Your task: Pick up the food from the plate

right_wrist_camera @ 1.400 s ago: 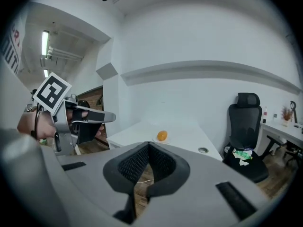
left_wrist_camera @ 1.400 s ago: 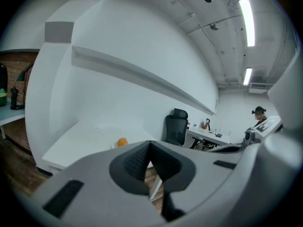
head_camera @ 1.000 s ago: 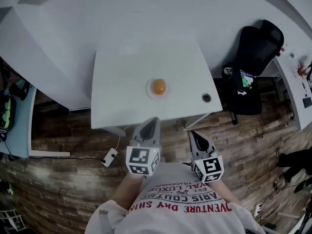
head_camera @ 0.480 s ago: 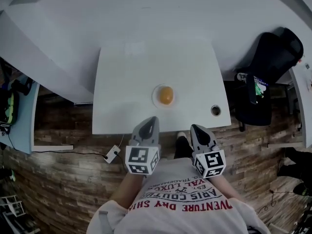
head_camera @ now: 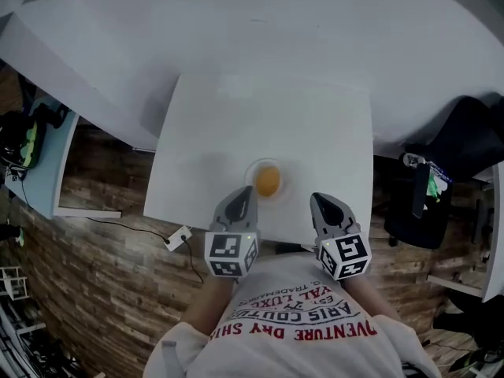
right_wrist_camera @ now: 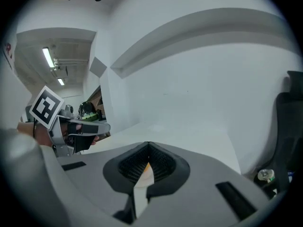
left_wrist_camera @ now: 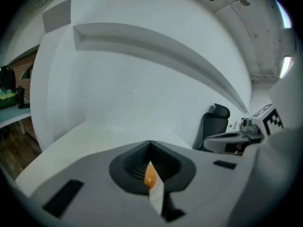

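Observation:
An orange round piece of food lies on a small white plate near the front edge of the white table. My left gripper is shut and empty, its tip just short of the plate on the near left. My right gripper is shut and empty too, over the table's front edge to the right of the plate. In the left gripper view the food shows as an orange sliver through the slit of the shut left gripper. The shut right gripper lets through a sliver of the plate.
A black office chair stands right of the table. A light side table with dark and green items sits at the left. A white power strip and cable lie on the wooden floor. A white wall runs behind the table.
The table and plate have drawn closer to both grippers, and the view has shifted so the chair sits further right. Both grippers have stayed shut.

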`<state>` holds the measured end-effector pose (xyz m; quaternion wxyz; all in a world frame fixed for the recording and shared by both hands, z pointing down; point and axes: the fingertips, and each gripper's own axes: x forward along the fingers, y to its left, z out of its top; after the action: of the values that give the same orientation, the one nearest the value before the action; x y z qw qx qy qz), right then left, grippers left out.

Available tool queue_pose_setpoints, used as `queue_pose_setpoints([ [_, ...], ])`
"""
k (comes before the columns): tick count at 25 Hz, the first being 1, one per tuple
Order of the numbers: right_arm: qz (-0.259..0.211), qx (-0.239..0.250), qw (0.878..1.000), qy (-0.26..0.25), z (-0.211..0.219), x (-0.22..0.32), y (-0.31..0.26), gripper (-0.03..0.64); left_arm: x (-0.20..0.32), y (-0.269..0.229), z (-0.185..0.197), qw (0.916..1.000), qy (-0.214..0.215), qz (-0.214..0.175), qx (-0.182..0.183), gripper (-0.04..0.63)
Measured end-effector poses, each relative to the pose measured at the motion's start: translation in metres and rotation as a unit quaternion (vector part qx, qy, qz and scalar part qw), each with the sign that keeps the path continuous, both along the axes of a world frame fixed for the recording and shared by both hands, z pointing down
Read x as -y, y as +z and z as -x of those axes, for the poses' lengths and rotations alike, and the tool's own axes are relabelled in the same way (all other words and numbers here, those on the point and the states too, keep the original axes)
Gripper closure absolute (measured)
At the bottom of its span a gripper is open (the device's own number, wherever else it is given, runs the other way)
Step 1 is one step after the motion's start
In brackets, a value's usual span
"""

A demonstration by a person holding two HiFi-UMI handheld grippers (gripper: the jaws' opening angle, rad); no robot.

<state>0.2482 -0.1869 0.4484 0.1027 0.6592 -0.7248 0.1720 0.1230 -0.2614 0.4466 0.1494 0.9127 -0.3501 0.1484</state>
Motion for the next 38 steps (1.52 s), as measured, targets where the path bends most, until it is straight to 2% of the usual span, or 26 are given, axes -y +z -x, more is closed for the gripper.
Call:
queue_pose_setpoints([
  [6,0.027,0.014,0.998,-0.053,-0.029,0.032,0.023,0.606,0.016,0.027,-0.019,0.9981,-0.049,0.025,0.029,0.591],
  [8,0.042,0.019,0.996,-0.07,-0.03,0.036,0.036,0.606,0.019,0.038,-0.022,0.997,-0.061,0.039,0.026,0.591],
  [9,0.05,0.023,0.996,-0.074,-0.03,0.038,0.041,0.606,0.02,0.044,-0.024,0.9964,-0.063,0.052,0.023,0.56],
  [10,0.057,0.027,0.995,-0.077,-0.03,0.04,0.045,0.606,0.02,0.052,-0.026,0.9955,-0.062,0.068,0.023,0.492],
  [11,0.062,0.031,0.995,-0.077,-0.03,0.041,0.049,0.606,0.02,0.059,-0.028,0.9946,-0.059,0.082,0.026,0.443],
  [13,0.072,0.038,0.994,-0.078,-0.029,0.043,0.053,0.606,0.02,0.072,-0.031,0.9931,-0.05,0.098,0.041,0.429],
  [18,0.085,0.051,0.992,-0.073,-0.022,0.051,0.062,0.606,0.02,0.101,-0.039,0.9885,-0.007,0.123,0.087,0.328],
  [23,0.1,0.054,0.991,-0.072,-0.019,0.059,0.082,0.606,0.021,0.132,-0.049,0.9824,0.027,0.146,0.113,0.29],
  [27,0.126,0.06,0.988,-0.067,-0.021,0.059,0.105,0.606,0.029,0.154,-0.055,0.9772,0.031,0.155,0.142,0.222],
  [32,0.143,0.057,0.986,-0.067,-0.026,0.059,0.119,0.606,0.033,0.17,-0.067,0.9703,0.051,0.165,0.169,0.206],
  [38,0.138,0.044,0.987,-0.068,-0.034,0.059,0.122,0.606,0.03,0.186,-0.077,0.9651,0.058,0.189,0.172,0.207],
])
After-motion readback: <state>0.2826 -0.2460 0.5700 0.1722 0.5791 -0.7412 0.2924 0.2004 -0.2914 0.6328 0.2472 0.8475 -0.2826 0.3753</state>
